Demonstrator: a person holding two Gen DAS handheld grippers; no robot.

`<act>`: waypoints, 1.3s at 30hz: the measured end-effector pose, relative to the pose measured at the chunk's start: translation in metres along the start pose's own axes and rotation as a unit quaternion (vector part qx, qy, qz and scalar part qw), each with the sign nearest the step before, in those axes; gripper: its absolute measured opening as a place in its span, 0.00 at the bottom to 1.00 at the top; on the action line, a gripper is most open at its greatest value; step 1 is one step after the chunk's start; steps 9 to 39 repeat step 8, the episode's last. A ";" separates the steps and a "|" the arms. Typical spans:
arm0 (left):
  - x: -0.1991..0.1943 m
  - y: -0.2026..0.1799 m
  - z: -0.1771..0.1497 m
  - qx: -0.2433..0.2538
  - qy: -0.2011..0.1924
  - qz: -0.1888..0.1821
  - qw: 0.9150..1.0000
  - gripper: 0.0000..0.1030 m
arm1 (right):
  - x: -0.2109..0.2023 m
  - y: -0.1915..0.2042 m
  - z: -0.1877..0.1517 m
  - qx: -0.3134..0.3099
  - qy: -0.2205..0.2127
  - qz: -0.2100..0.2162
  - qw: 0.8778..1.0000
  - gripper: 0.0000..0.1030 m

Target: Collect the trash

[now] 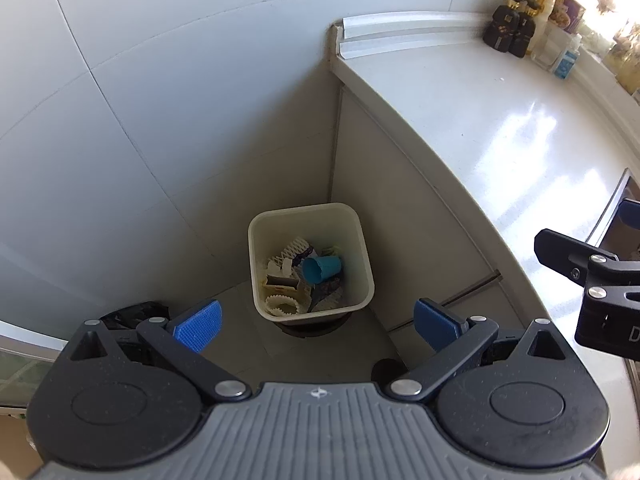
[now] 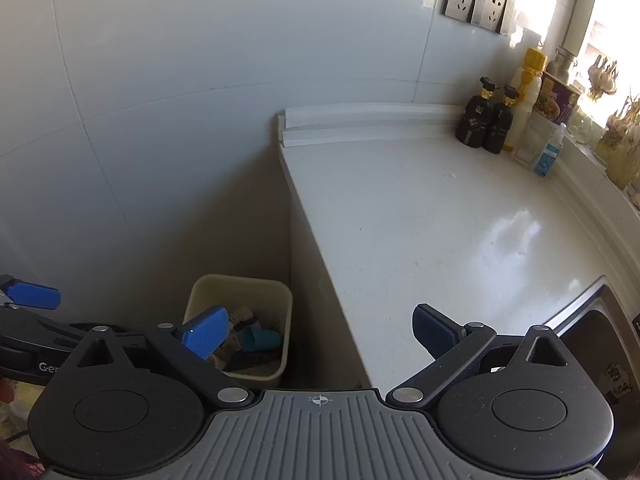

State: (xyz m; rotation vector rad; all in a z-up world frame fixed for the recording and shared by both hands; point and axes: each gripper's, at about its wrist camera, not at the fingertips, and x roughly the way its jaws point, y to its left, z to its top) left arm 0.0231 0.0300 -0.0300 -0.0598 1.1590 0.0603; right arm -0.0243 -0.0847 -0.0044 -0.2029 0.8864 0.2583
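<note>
A cream trash bin [image 1: 362, 240] stands on the floor in the corner between the wall and the counter's side. It holds a teal cup [image 1: 322, 269], white foam netting and paper scraps. My left gripper [image 1: 316, 324] is open and empty, high above the bin. My right gripper [image 2: 320, 332] is open and empty, over the counter's left edge; the bin [image 2: 280, 300] and teal cup [image 2: 262, 339] show below its left finger. The right gripper also shows at the right edge of the left wrist view [image 1: 592, 276].
A white counter [image 2: 420, 220] runs to the right, with dark bottles [image 2: 486, 120], a yellow-capped bottle [image 2: 528, 88] and a small blue bottle [image 2: 549, 152] at its back. A steel sink [image 2: 596, 332] is at the right. A black bag [image 1: 136, 314] lies left of the bin. Wall sockets [image 2: 476, 2] are above.
</note>
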 end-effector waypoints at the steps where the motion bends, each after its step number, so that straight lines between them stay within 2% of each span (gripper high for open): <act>1: 0.001 0.000 0.000 -0.001 0.001 -0.001 1.000 0.99 | 0.001 0.000 0.000 0.000 0.001 0.000 1.000 0.97; 8: 0.005 0.003 0.001 -0.005 0.007 -0.013 1.000 0.99 | 0.007 0.002 0.002 -0.001 0.006 0.001 1.000 0.97; 39: 0.005 0.003 0.001 -0.005 0.007 -0.013 1.000 0.99 | 0.007 0.002 0.002 -0.001 0.006 0.001 1.000 0.97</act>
